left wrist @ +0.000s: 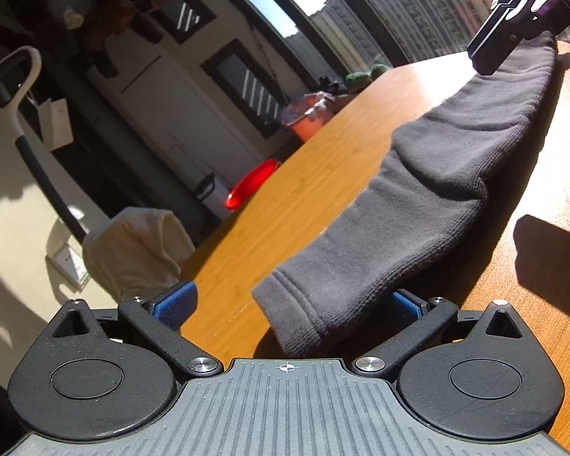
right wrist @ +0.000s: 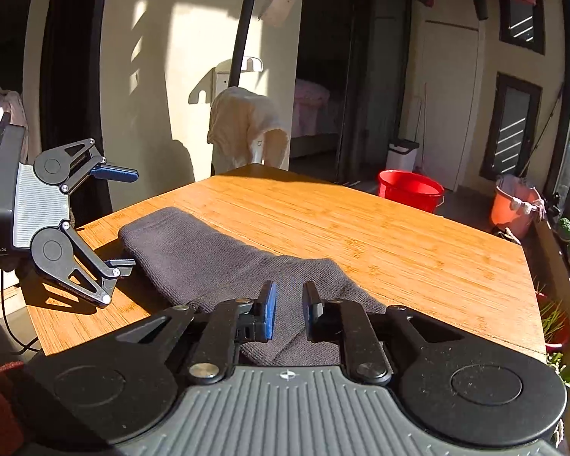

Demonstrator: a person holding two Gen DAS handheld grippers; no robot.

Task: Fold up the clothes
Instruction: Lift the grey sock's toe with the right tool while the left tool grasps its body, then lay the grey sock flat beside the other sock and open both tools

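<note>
Right at the near end, the left gripper (left wrist: 288, 300) stands wide apart, its blue-padded fingers (left wrist: 174, 302) straddling the ribbed cuff of the dark grey knitted garment (left wrist: 429, 190) without closing on it. In the right wrist view this same left gripper (right wrist: 119, 218) hangs at the table's left edge, one finger above the cloth's end and one just beside it. The right gripper (right wrist: 288, 309) is narrowed to a small gap with nothing visibly between its pads; it sits low over the garment's other end (right wrist: 224, 258), and I cannot tell whether it touches the cloth.

The garment lies stretched lengthwise on the orange-brown bamboo-grain wooden table (right wrist: 380, 235), with a soft crease near its middle. It looks light, limp and thick-knit: it should sag between two grips and not slip readily from the padded fingers. The doubled, stitched cuff is likely the firmest place to pinch, with the far end as the second hold.

Counted: one garment on the table, two grippers, one cream cloth draped over a stand (right wrist: 243, 129) beyond, one red bucket (right wrist: 410, 188), one orange bucket (right wrist: 513, 209).
</note>
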